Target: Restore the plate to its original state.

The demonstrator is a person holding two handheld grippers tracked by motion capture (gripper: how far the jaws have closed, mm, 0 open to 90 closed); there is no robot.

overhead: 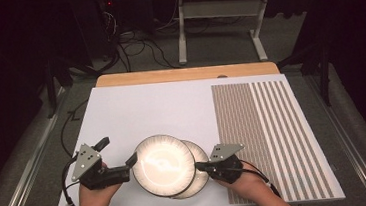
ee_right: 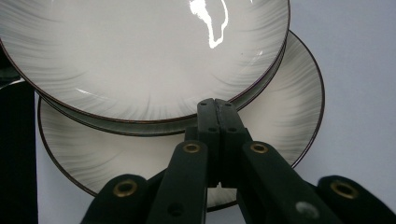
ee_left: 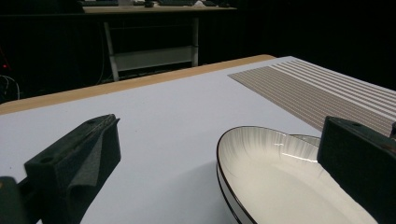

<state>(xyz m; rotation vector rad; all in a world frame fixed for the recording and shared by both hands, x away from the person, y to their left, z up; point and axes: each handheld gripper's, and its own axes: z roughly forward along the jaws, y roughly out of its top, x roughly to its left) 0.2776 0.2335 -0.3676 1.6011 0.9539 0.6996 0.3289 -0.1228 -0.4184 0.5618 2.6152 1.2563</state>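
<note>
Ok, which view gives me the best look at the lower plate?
The right gripper view: the lower plate shows its rim and wide crescent beneath the upper plate. The high view shows a crescent at its right; the left gripper view shows a sliver.

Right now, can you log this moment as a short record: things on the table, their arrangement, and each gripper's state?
surface: white board with a striped mat on its right part
things: two pale plates with dark rims
arrangement: upper plate lies on the lower plate, shifted to the left of it in the high view
left gripper: open, one of its fingers at the upper plate's rim
right gripper: shut, tips at the plates' right edge; whether it pinches a rim cannot be told
hands: one behind each gripper, at the near table edge
</note>
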